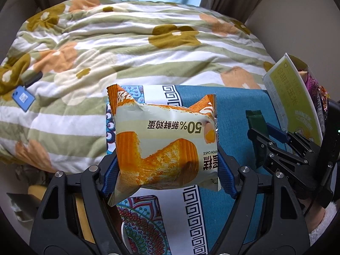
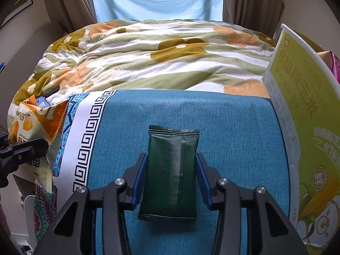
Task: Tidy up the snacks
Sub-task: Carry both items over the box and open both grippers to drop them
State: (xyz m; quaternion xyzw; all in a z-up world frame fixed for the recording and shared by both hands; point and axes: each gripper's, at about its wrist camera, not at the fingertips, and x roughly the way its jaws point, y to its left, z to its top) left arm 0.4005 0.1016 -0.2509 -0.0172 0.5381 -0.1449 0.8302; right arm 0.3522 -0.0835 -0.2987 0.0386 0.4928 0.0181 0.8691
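An orange and pale chiffon cake packet [image 1: 163,142] hangs above the blue cloth [image 1: 225,110], with my left gripper [image 1: 167,170] shut on its two sides. The same packet [image 2: 36,119] shows at the left edge of the right wrist view. A dark green snack bar [image 2: 172,170] lies on the blue cloth [image 2: 233,127], and my right gripper [image 2: 171,176] is shut on it, blue pads pressing both long edges. In the left wrist view the right gripper [image 1: 262,133] sits at the right, on the green bar [image 1: 255,125].
A yellow-green corn box [image 2: 306,114] stands open at the right with purple snack bags [image 1: 314,85] inside. A flowered striped quilt [image 1: 127,48] fills the bed behind. A blue phone [image 1: 23,97] lies on the quilt at left. Curtains hang at the back.
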